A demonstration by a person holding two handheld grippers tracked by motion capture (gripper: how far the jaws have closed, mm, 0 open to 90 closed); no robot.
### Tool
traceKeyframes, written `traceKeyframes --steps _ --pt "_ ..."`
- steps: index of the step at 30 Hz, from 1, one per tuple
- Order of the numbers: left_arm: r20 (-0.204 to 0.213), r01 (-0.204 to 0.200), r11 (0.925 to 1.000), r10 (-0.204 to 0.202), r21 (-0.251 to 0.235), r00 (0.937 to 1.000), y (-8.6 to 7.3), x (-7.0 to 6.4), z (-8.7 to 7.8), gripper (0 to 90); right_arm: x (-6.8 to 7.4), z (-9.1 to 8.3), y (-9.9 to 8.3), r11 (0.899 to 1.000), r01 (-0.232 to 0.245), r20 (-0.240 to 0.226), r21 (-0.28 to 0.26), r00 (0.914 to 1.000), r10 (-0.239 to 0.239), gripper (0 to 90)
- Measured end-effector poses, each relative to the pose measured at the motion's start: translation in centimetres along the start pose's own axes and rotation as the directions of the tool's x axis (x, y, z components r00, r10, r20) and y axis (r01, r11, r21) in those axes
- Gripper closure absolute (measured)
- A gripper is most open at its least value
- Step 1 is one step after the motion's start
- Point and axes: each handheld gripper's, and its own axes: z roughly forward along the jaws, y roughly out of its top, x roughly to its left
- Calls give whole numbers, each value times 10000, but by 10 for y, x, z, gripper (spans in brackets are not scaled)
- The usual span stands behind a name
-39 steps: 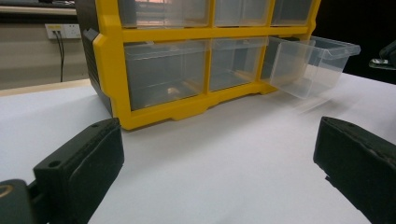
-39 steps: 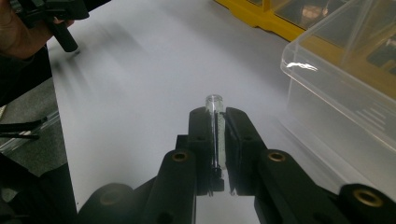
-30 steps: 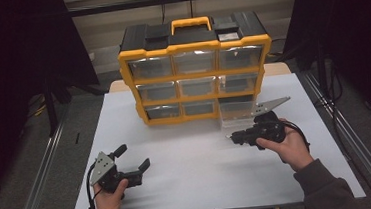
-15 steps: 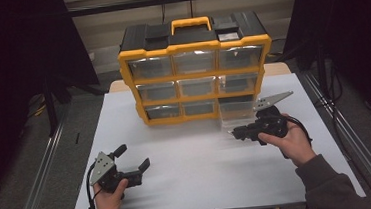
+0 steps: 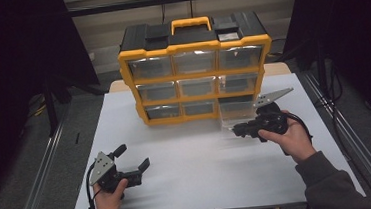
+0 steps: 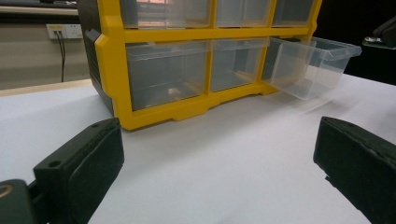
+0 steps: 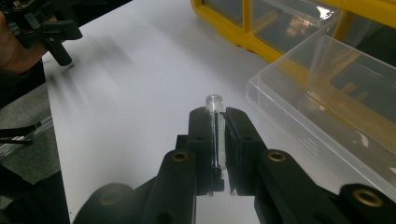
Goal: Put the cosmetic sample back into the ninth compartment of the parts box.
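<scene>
A yellow-and-black drawer cabinet stands at the back of the white table. Its bottom-right clear drawer is pulled out; in the right gripper view this drawer looks empty. Just in front of the drawer, my right gripper is shut on a small clear glass vial, whose open end sticks out past the jaws. My left gripper rests open near the table's front left with nothing between its jaws.
The cabinet has three rows of clear drawers; all the others are pushed in. The table's edges drop to dark floor with metal rails on both sides. Bare table lies between the two grippers.
My right gripper has edged slightly toward the pulled-out drawer with the vial held. The left gripper has stayed put.
</scene>
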Motion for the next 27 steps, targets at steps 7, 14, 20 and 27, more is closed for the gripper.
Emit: traceKeyframes --steps 7,14,20,27 --pt "-7 0 10000 0 9 10000 0 0 0 19 -1 -2 6 9999 104 64 73 9999 -105 813" --pt "-7 -9 10000 9 13 10000 0 0 0 19 -3 -4 10 9999 123 129 34 9998 -123 813" --pt "-12 3 10000 -3 -1 10000 0 0 0 19 -4 -5 13 9999 106 177 38 9998 -106 813" --pt "-7 -77 10000 77 15 10000 0 1 0 19 -6 -6 16 9998 195 235 21 9995 -195 813"
